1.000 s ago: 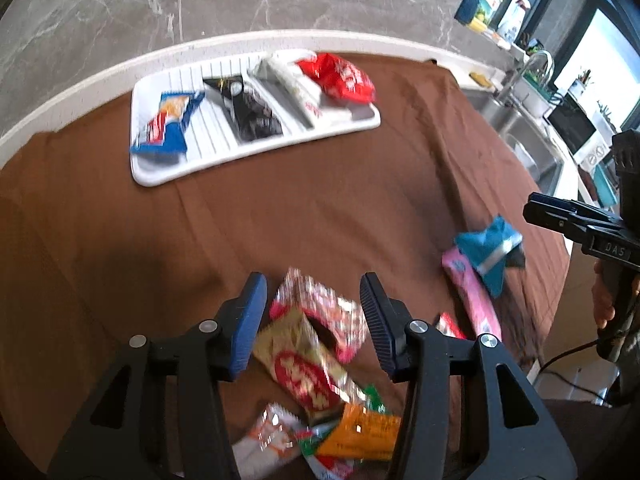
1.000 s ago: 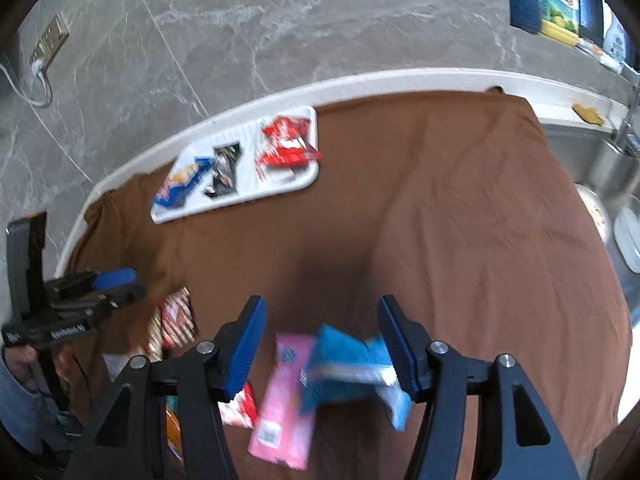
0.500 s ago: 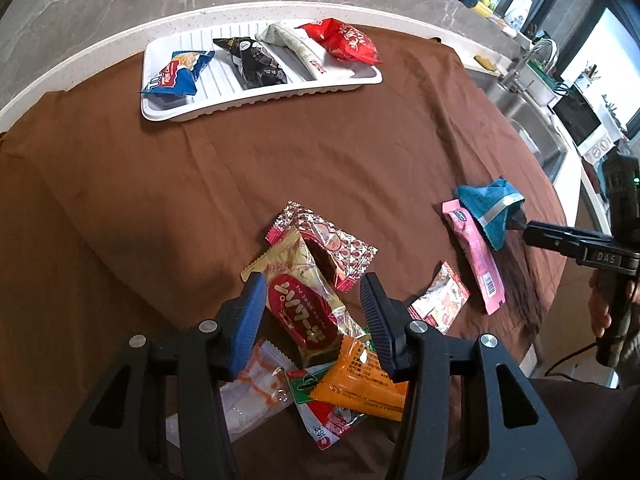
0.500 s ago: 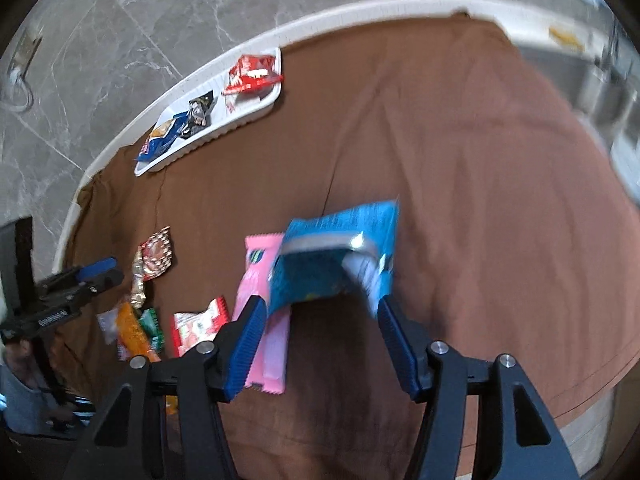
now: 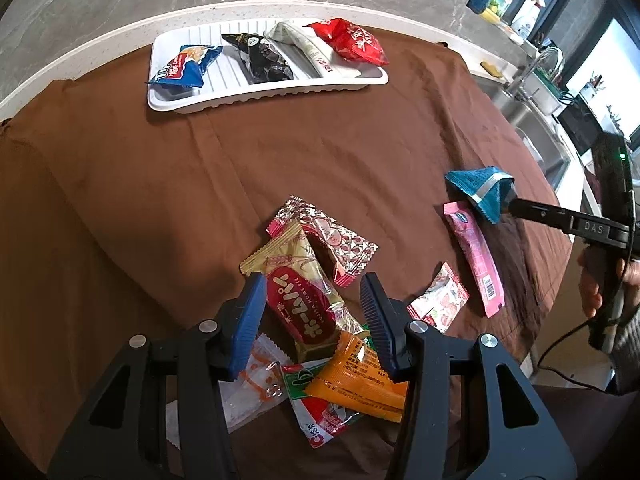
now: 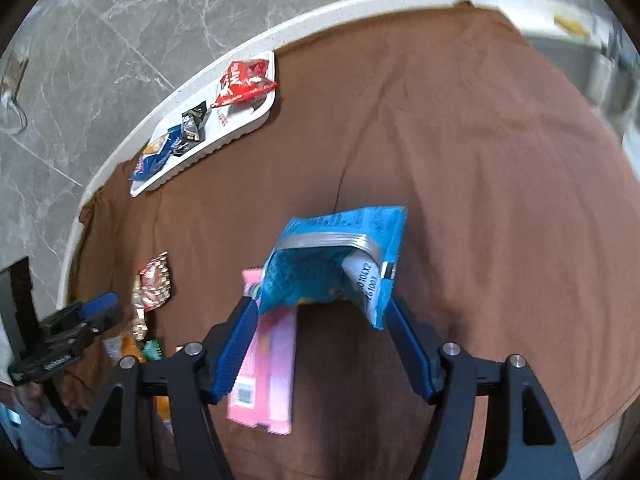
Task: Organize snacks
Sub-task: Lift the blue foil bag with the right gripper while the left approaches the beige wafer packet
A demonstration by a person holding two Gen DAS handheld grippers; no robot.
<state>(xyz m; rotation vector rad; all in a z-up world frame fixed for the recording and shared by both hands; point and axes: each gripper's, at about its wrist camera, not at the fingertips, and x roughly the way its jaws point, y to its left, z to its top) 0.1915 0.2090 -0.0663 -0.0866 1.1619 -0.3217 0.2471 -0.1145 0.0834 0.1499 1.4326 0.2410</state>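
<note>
Left gripper (image 5: 312,316) hangs low in its own view, fingers apart, straddling the red-and-gold pie pack (image 5: 304,308) at the heart of the snack pile. The blue pads stand either side of the wrapper, and whether they touch it I cannot tell. Under and around that pack: a pink-edged foil pack (image 5: 336,236) just above, an orange pack (image 5: 360,380) lower right, a green-and-red pack (image 5: 320,412) at the bottom, a clear wrapper (image 5: 256,384) lower left. A small strawberry pack (image 5: 438,304) lies just to the right of the pile.

Over on the right edge of that frame, the right gripper (image 6: 320,312) has the blue bag (image 6: 336,264) between its fingers, and the jaws are opening. In the right wrist view the bag fills the centre, its lower corners against both pads, lying slack over the brown cloth (image 6: 480,160). A pink bar (image 6: 268,368) lies beside it, lower left of centre, partly under the left pad.

Upper left in both views sits the white tray (image 5: 272,88), near the cloth's far edge. In it, left to right: a blue chip bag (image 5: 184,68), a black pack (image 5: 264,60), a white bar (image 5: 308,48), a red bag (image 5: 352,42).
</note>
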